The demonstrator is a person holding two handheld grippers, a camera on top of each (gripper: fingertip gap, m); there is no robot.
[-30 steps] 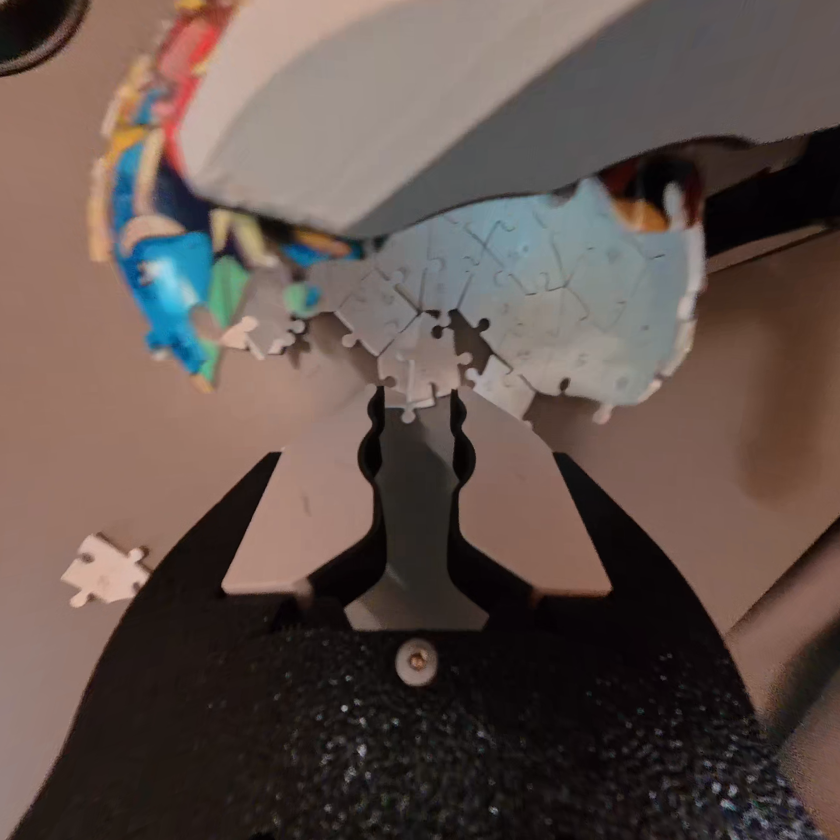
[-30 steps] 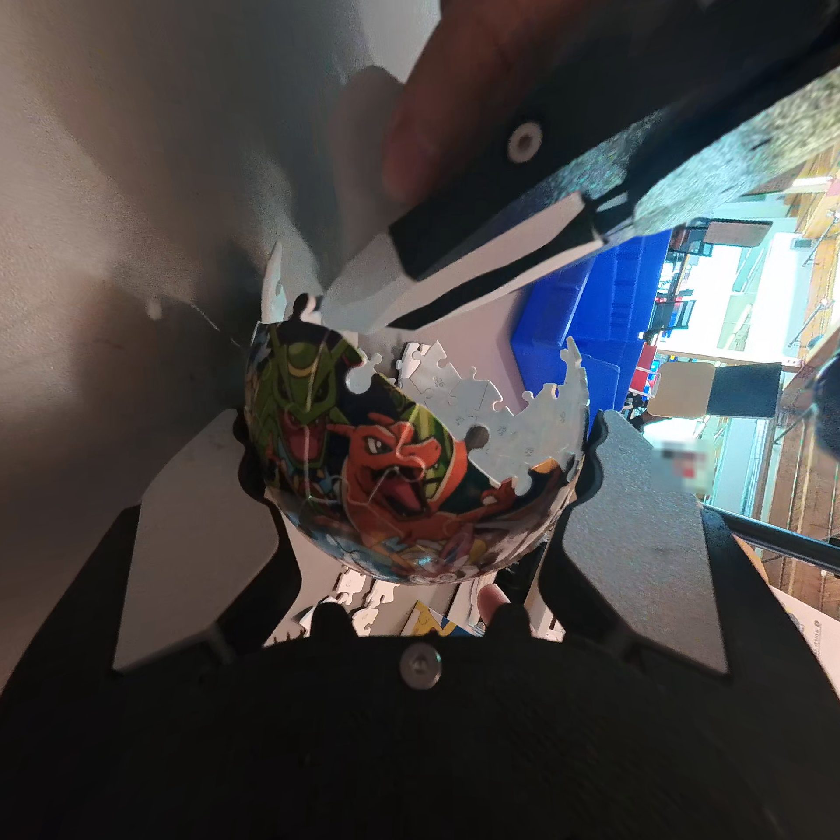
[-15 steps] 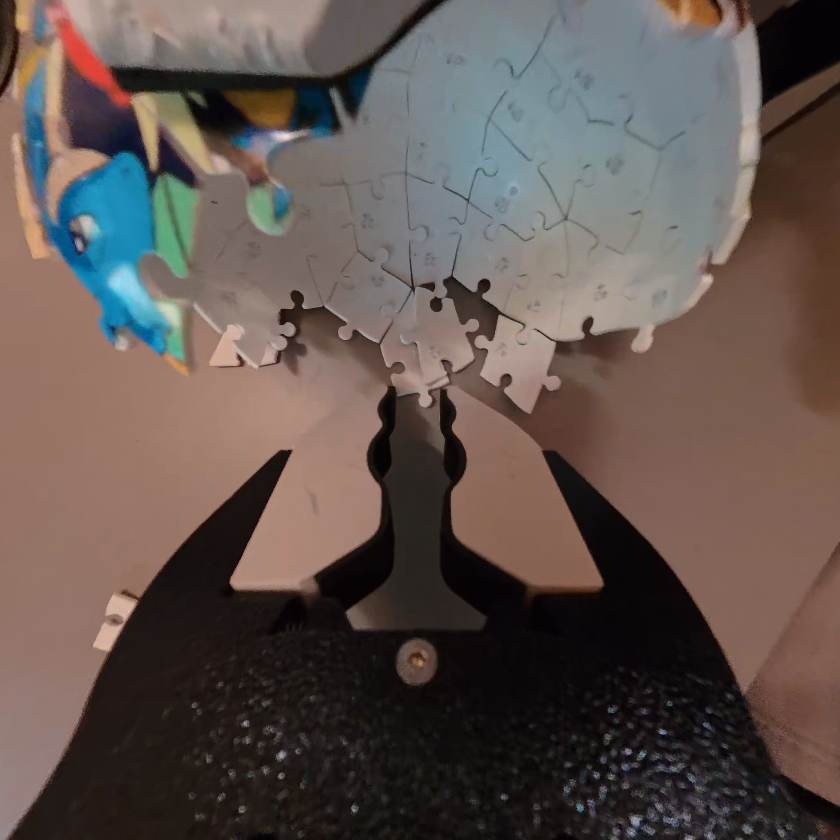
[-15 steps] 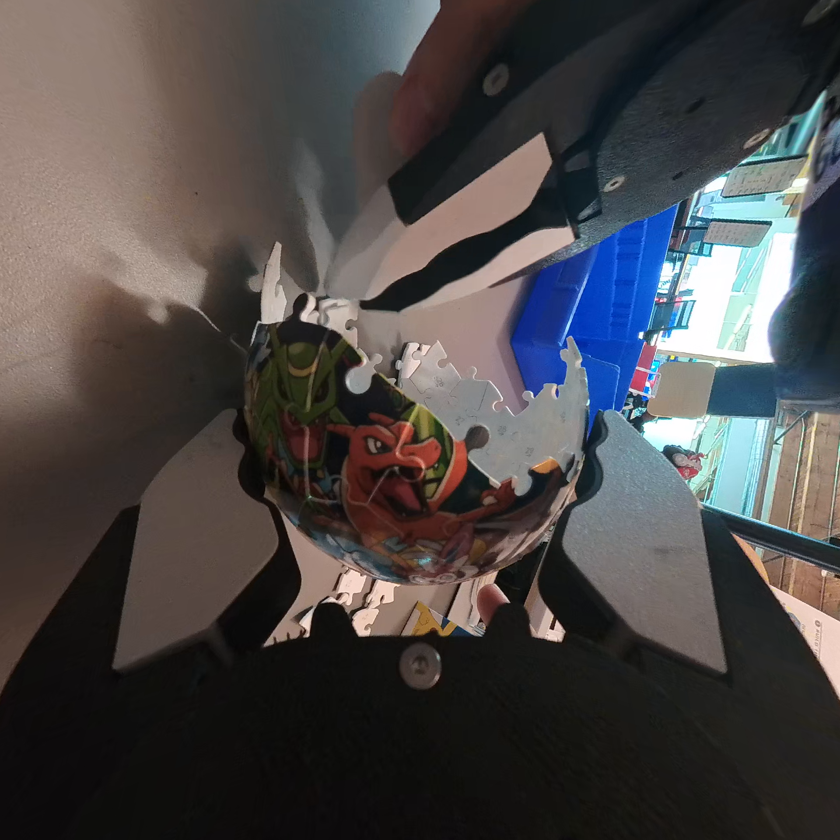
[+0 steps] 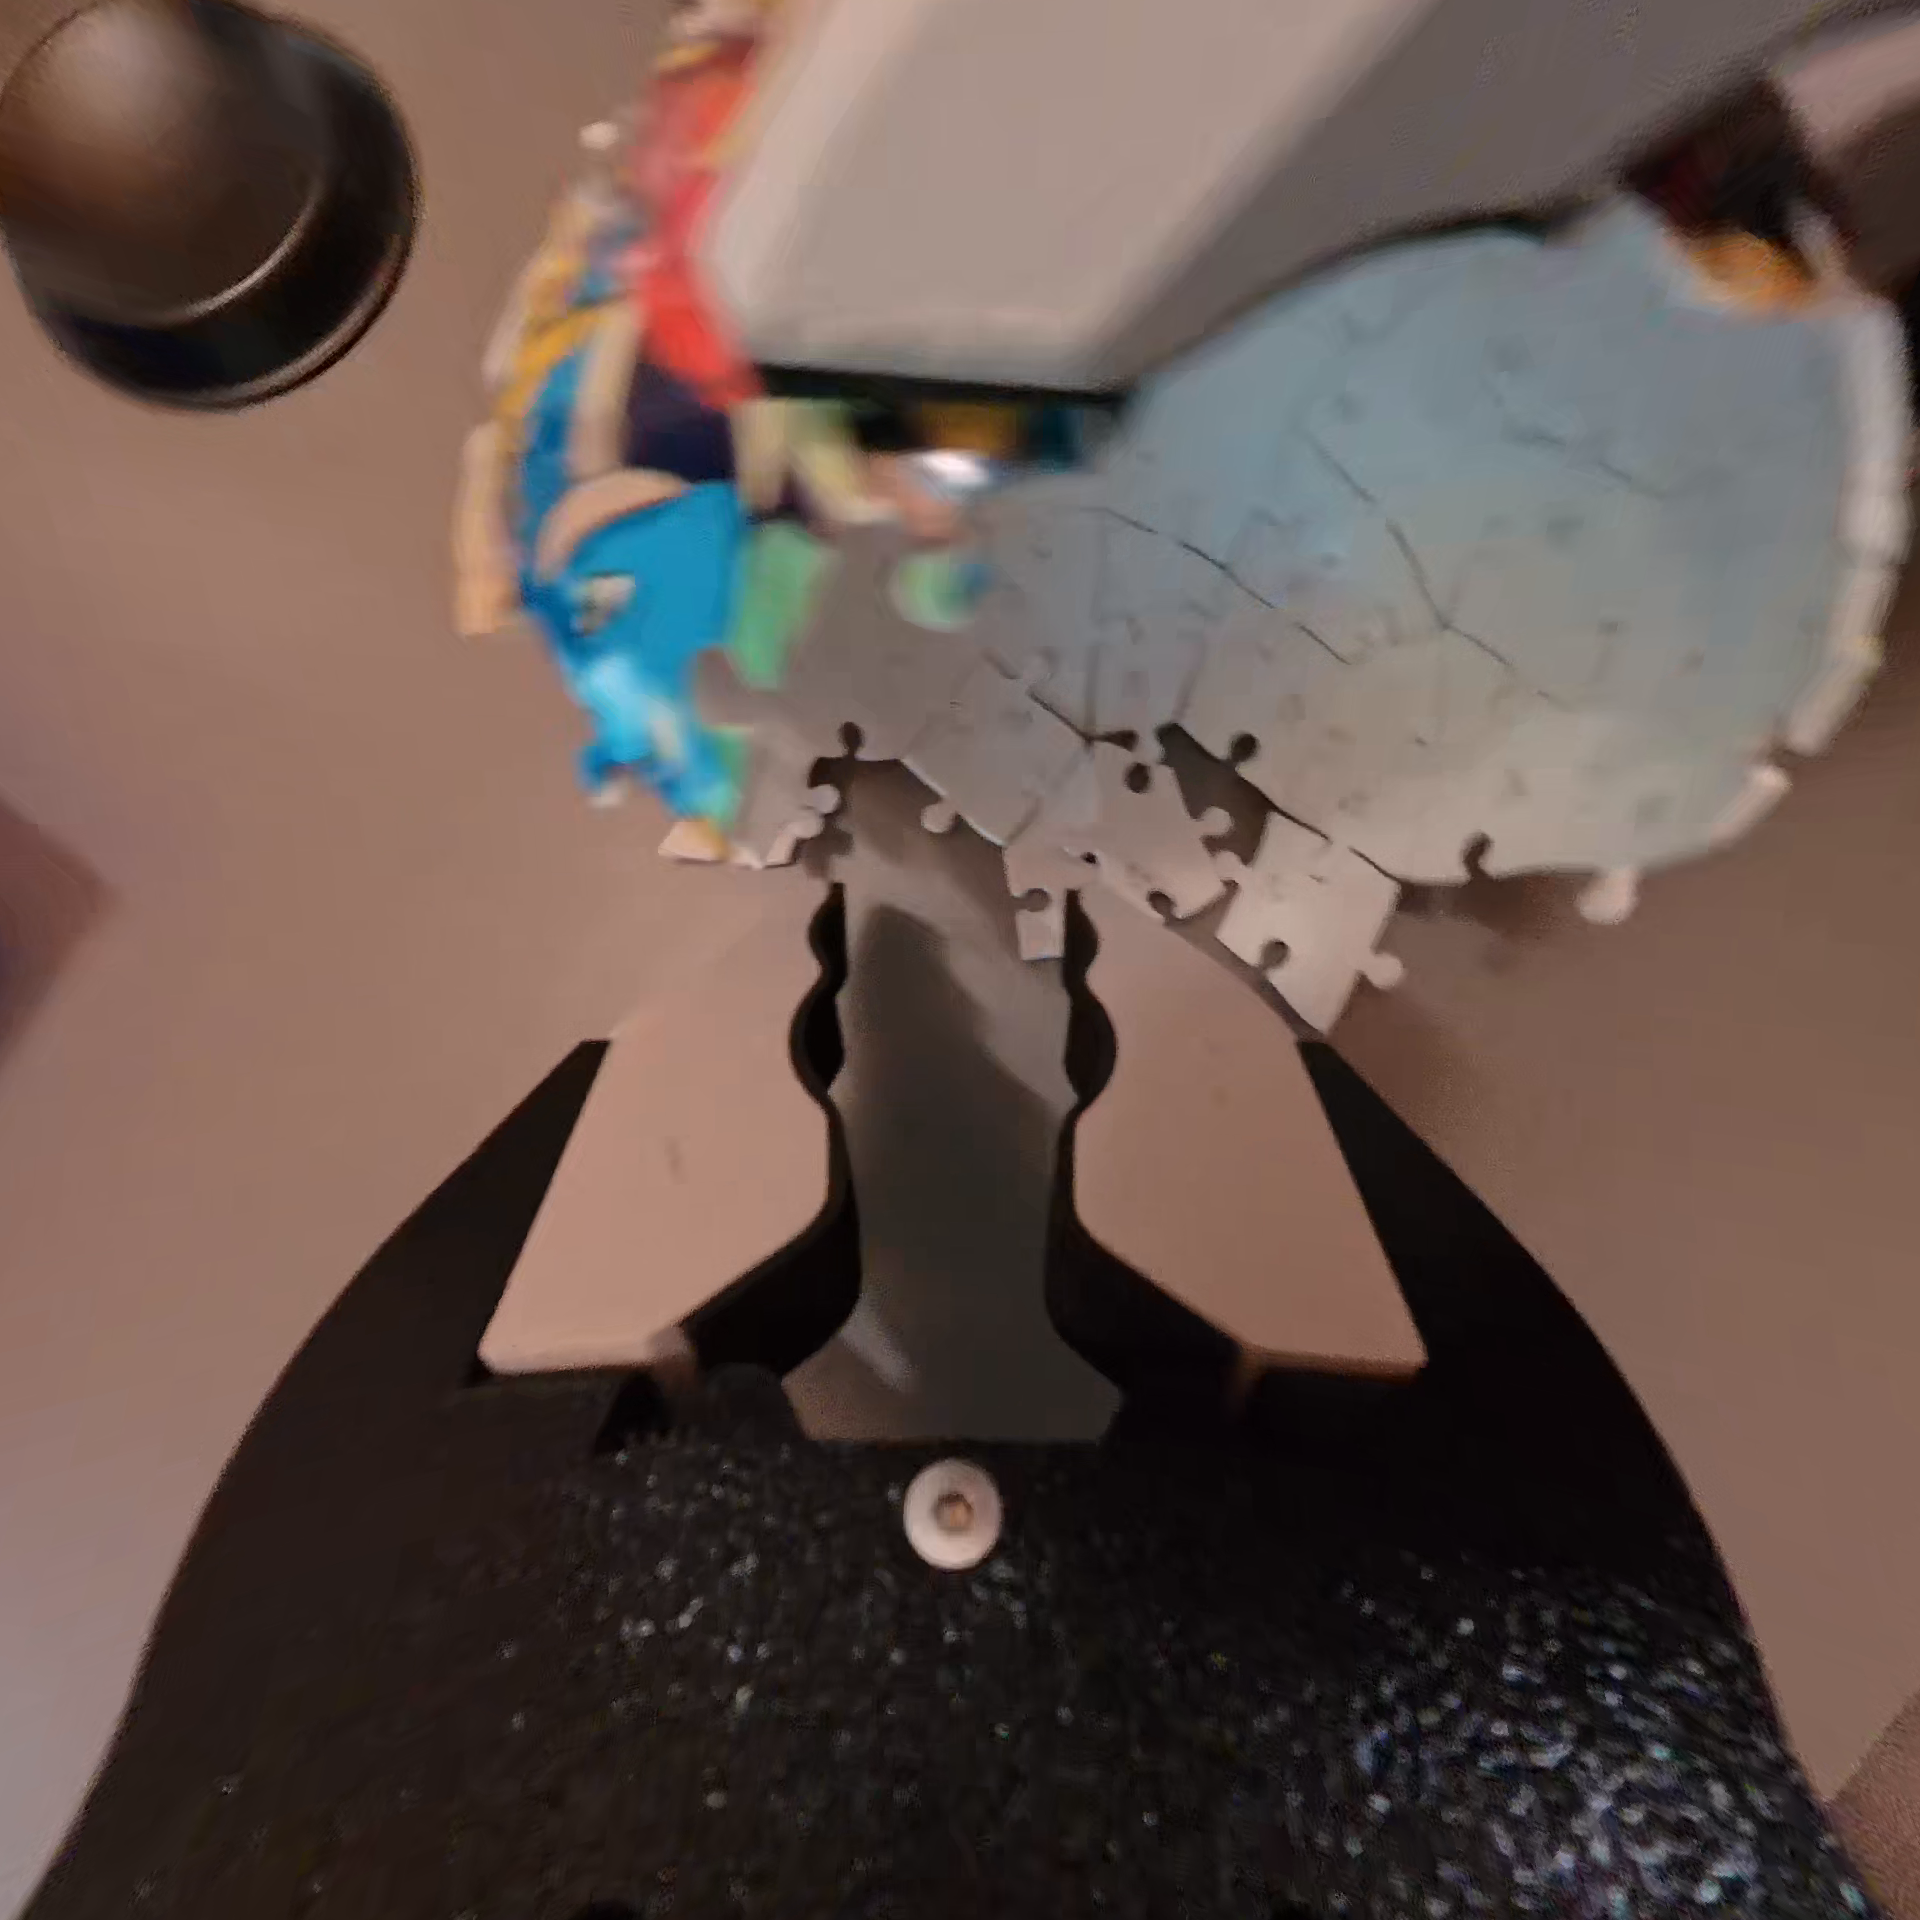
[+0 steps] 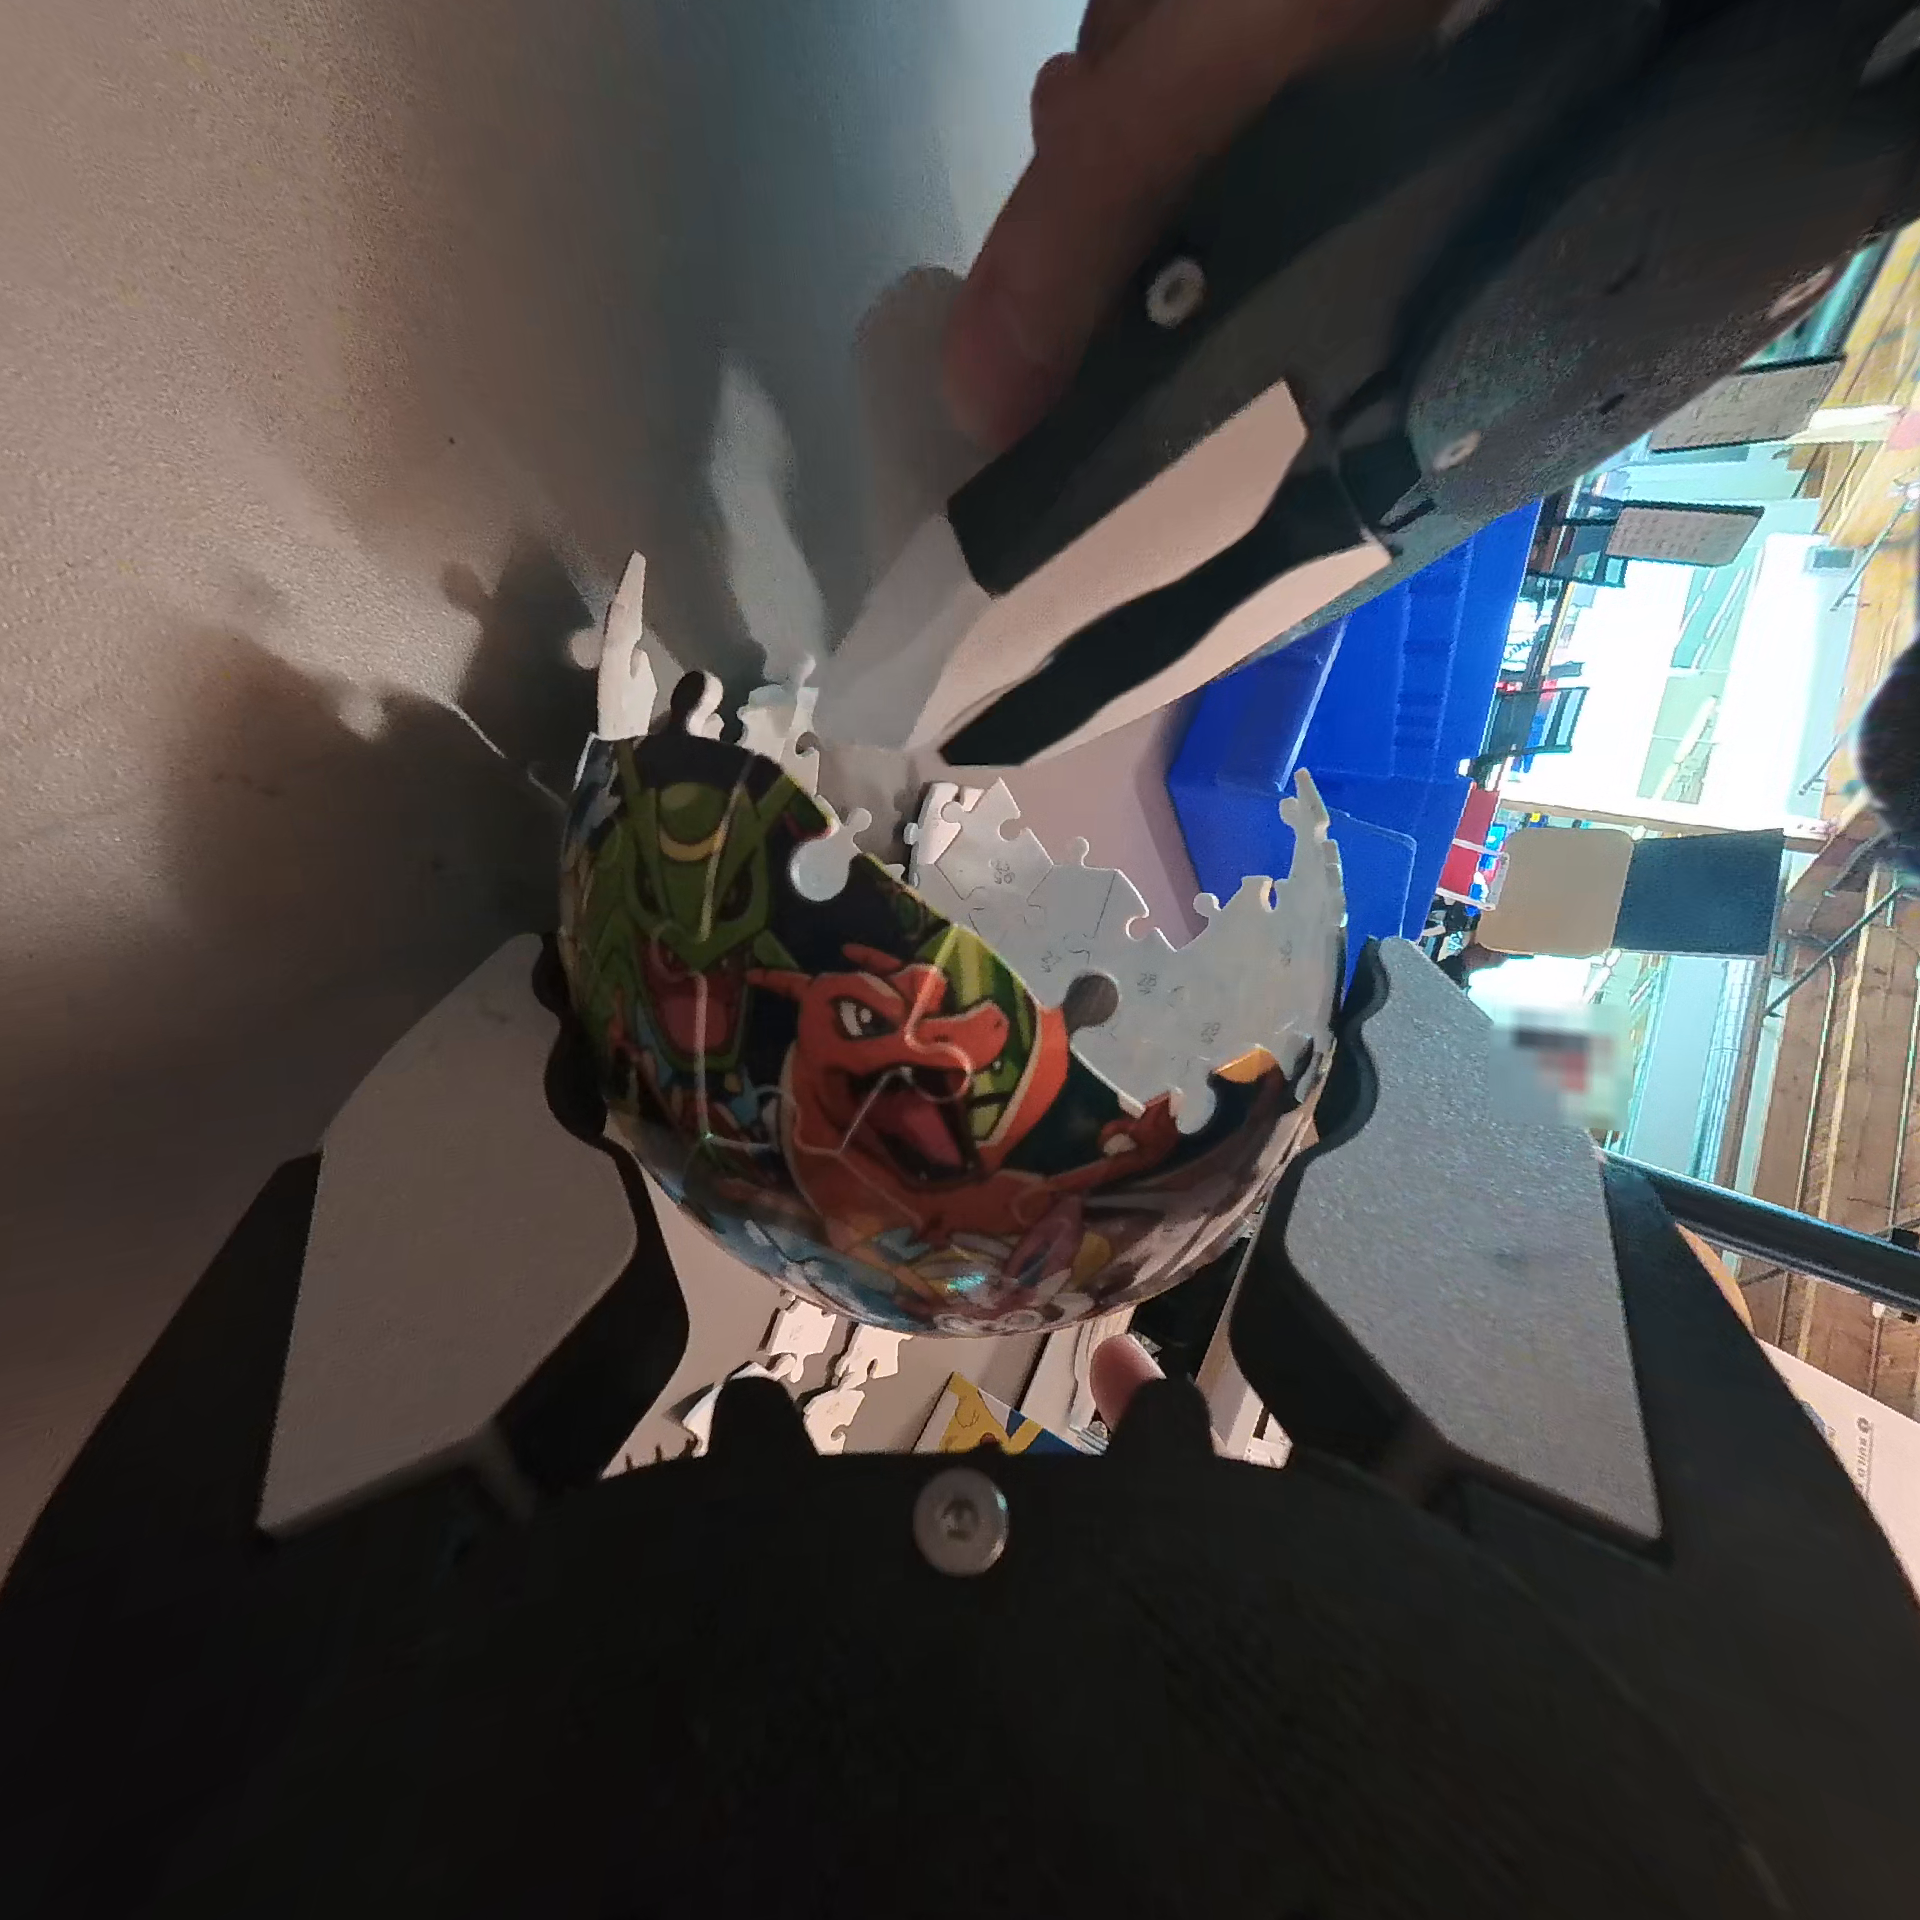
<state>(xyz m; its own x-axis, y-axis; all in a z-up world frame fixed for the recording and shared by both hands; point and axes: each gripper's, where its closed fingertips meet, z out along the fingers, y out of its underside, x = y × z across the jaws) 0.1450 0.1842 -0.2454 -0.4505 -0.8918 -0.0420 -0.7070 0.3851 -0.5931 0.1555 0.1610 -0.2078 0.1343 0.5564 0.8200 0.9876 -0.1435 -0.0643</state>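
The half-built spherical puzzle shell [image 6: 935, 1081] is clamped at its sides by the right gripper [image 6: 951, 997]. The left gripper [image 5: 951, 914], nearly closed on a loose puzzle piece [image 5: 1039, 904] at the shell's rim, has been drawn back slightly toward 6 o'clock since half a second ago, so the piece appears not yet seated. A dark round knob [image 5: 197, 197] is seen at 10 o'clock above the desk [image 5: 260, 935].

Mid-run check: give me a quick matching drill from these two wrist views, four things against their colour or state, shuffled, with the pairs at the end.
Things
1. right gripper
2. left gripper
3. puzzle ball
4. bin

States
A. blue, behind the ball
B. part-built shell, jagged open rim
C. fingers close together, tips at the shell's edge pieces
D. clamped on both sides of the ball

Pairs: 1-D, 2-C, 3-B, 4-A
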